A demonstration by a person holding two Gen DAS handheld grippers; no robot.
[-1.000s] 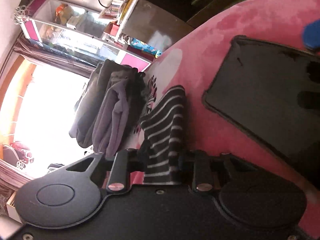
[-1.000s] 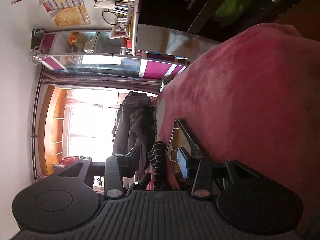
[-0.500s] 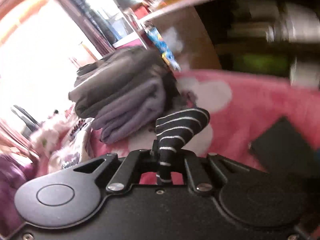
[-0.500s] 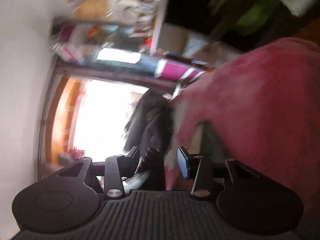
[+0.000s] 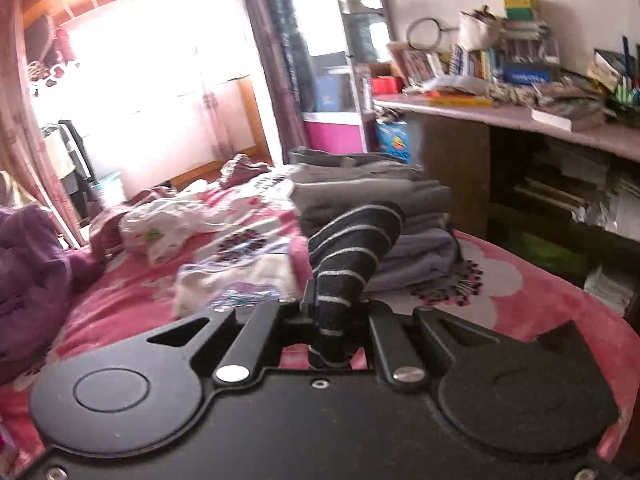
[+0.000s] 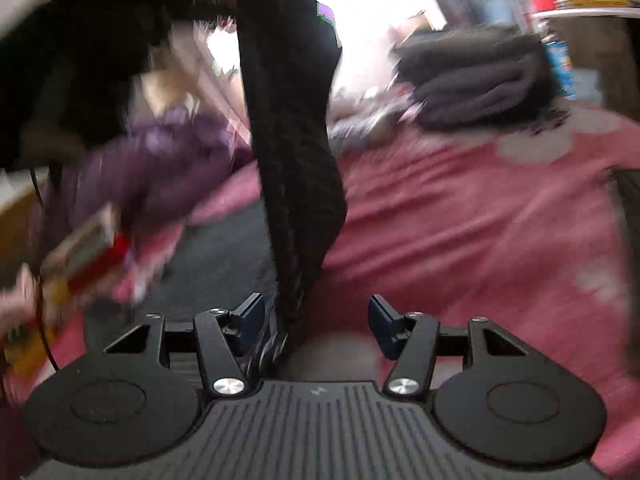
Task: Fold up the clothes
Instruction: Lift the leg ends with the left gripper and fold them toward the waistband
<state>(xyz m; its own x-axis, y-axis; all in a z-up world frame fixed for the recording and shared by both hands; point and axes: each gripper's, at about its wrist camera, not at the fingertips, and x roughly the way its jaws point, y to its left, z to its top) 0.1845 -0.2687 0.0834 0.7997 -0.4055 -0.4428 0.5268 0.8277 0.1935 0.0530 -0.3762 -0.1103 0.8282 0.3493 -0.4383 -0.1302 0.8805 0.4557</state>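
Right wrist view is heavily motion-blurred; edges of most things smear. A long dark garment (image 6: 296, 152) hangs down the middle of the frame, its top cut off by the upper edge, its lower end dropping between the right gripper (image 6: 316, 320) fingers and vanishing behind the gripper body. Whether it touches either blue pad (image 6: 252, 316) cannot be told — the jaws stand spread apart, with pink blanket (image 6: 460, 216) visible in the gap. Left of the gripper, a purple bundle (image 6: 160, 160) and a red-and-yellow box-like shape (image 6: 88, 248), both too blurred to identify.

Left wrist view is sharper. The left gripper (image 5: 336, 320) is pressed together on a black knit piece with thin white stripes (image 5: 352, 248), which rises from the jaws as a soft rolled tube and bends to the right. The gripped end is hidden between the fingers.

Just beyond it, ahead of the tool — a stack of folded clothes (image 5: 380, 196), grey on top, lavender below, flat layers with rounded fold edges, resting on the fleecy pink blanket. Ahead left, crumpled white floral-print fabric (image 5: 208, 220). Far right, a cluttered desk (image 5: 520, 116) with books, partly cut off.
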